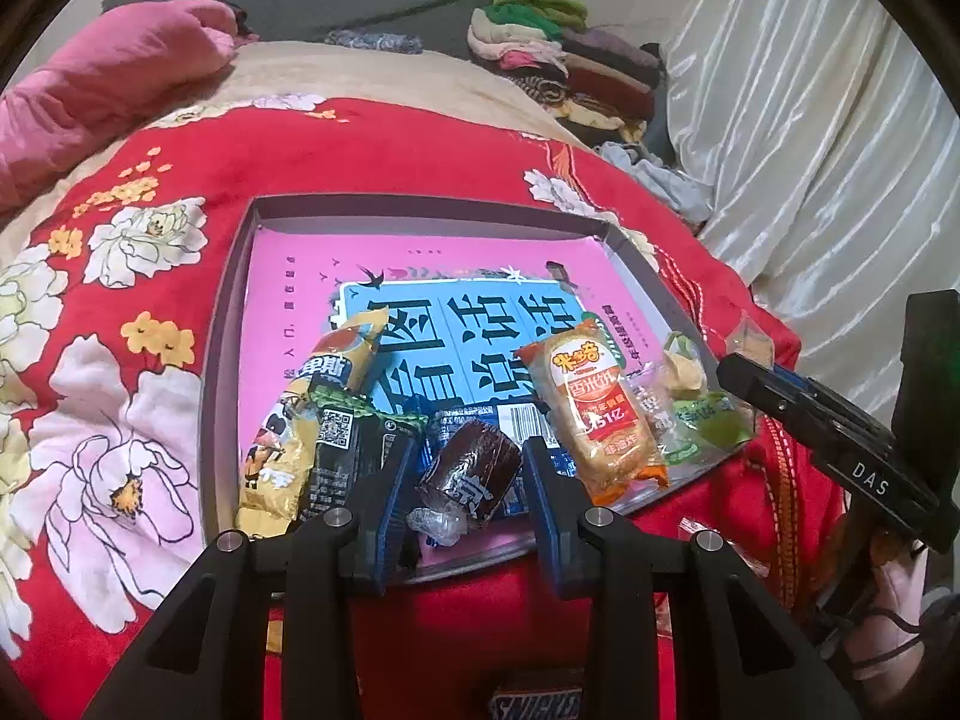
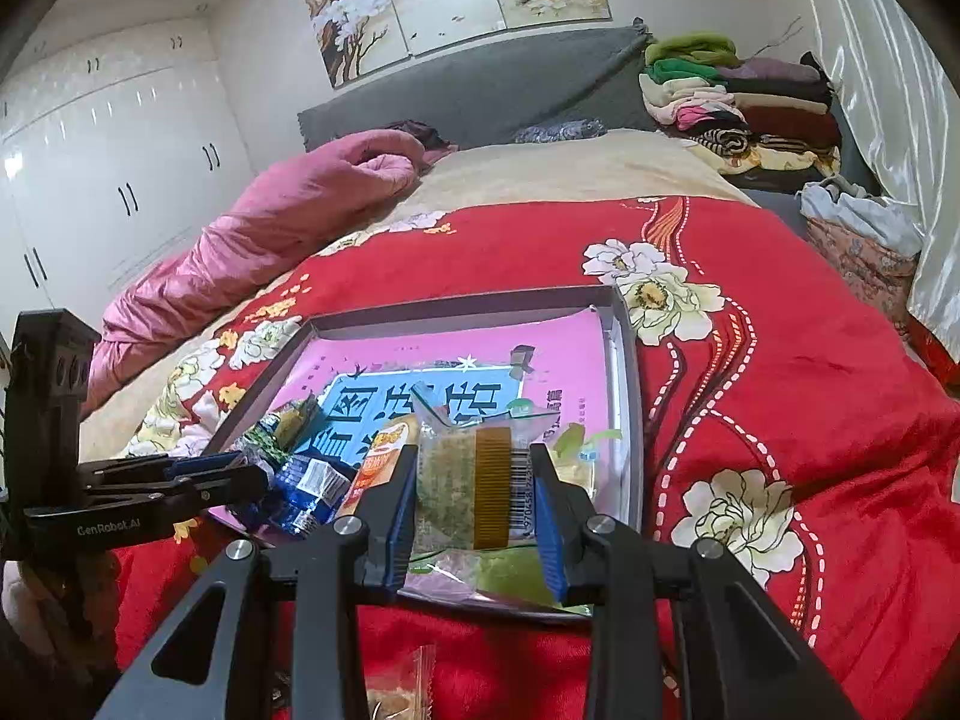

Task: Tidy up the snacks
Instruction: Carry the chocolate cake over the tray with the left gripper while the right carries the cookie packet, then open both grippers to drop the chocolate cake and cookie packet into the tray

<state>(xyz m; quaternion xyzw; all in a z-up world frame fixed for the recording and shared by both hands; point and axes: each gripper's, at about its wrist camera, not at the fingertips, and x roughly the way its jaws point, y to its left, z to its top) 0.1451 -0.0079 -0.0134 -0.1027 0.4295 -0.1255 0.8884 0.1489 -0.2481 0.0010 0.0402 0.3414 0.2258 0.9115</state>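
Snacks lie gathered along the near edge of the shallow box (image 1: pixel 231 324), which rests on the red floral quilt (image 1: pixel 390 150) of the bed. We hold a dark brown wrapped cake (image 1: pixel 471 474) between the fingers of the left gripper (image 1: pixel 468 480); its jaws stand spread to either side and we cannot tell whether they press it. We have the right gripper (image 2: pixel 474 492) set around a clear-wrapped green cake (image 2: pixel 462 486), the blue pads seeming to touch its sides. We judge these packets light, soft and slippery in their film, easily crushed, so we would take each across its padded middle, not by the crimped ends. In the left wrist view we count about six packets in the box: a yellow one (image 1: pixel 288 438), a black one (image 1: pixel 345 444), a blue one (image 1: pixel 456 420) under the brown cake, an orange rice cake (image 1: pixel 600 414) and a green-printed clear one (image 1: pixel 696 408). Two more packets show at the frames' bottom edges, on the quilt outside the box.
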